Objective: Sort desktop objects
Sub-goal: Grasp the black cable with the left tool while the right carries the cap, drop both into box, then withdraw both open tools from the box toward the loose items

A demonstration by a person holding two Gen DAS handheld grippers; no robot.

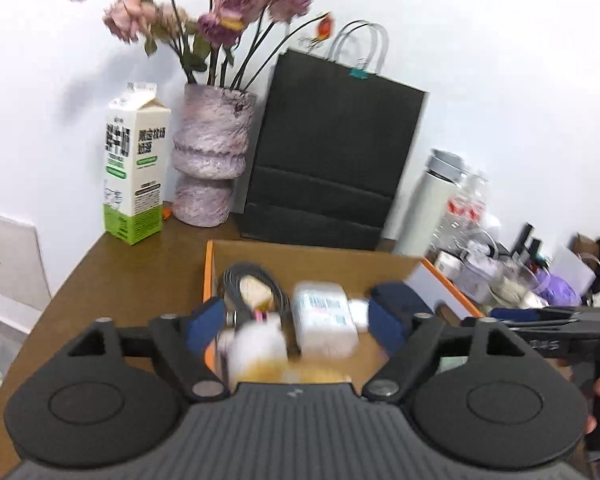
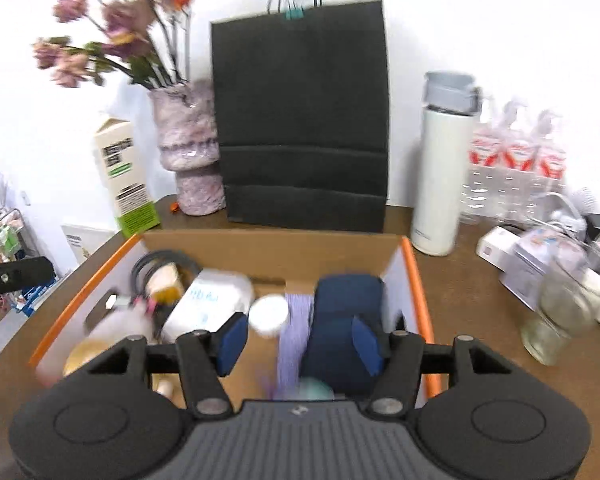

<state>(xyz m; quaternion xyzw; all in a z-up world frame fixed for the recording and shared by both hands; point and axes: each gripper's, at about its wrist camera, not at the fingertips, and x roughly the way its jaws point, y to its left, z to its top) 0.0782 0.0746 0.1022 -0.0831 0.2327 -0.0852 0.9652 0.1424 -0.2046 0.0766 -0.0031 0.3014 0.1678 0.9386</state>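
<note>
Left gripper (image 1: 296, 320) wide open over the cardboard box (image 1: 320, 258) on a brown table (image 1: 112, 276), white wall behind. Right under the fingers, a white packet (image 1: 324, 320) and a coiled grey cable (image 1: 256, 280); all blurry.

Right gripper (image 2: 296, 338) open too, holding nothing, above the same box. Below it a dark blue pouch (image 2: 346, 312) and a round white lid (image 2: 269, 314). Bottom things smeared, hard to name.

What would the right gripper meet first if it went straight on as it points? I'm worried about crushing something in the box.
Most likely the dark blue pouch inside the orange-edged cardboard box, lying just ahead of the open right gripper. The purple ribbed strip beside it is about as near; blur leaves depth uncertain.
</note>
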